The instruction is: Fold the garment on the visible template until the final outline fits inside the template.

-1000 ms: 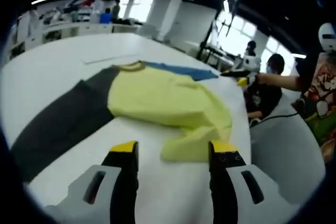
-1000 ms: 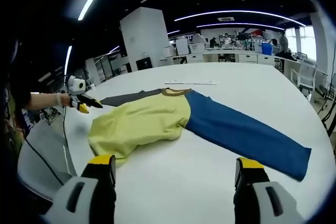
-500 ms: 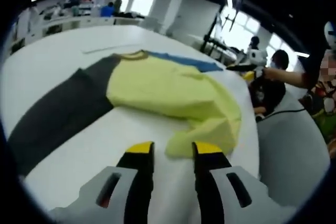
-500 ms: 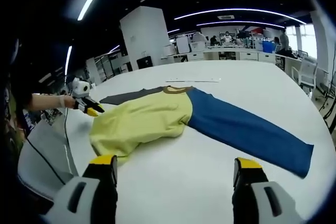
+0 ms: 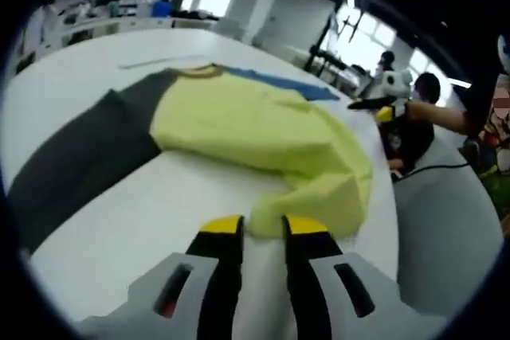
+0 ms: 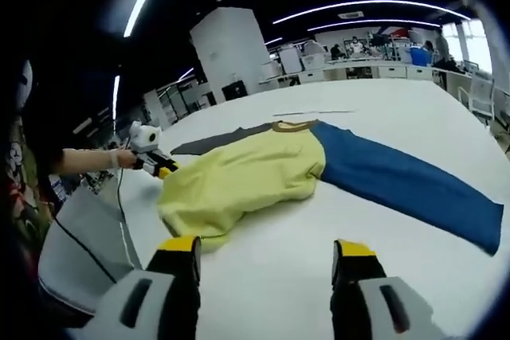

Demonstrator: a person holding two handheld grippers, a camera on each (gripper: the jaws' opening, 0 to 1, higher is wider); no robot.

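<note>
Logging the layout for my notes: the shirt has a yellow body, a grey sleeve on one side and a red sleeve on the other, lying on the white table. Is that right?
Not quite. The sleeve opposite the grey sleeve is blue, not red, as the right gripper view shows. The rest holds: yellow body, lying on the white table.

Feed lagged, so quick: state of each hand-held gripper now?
Left hand-held gripper: nearly closed at the yellow fabric garment's hem; grip cannot be told.
Right hand-held gripper: open, holding nothing.
</note>
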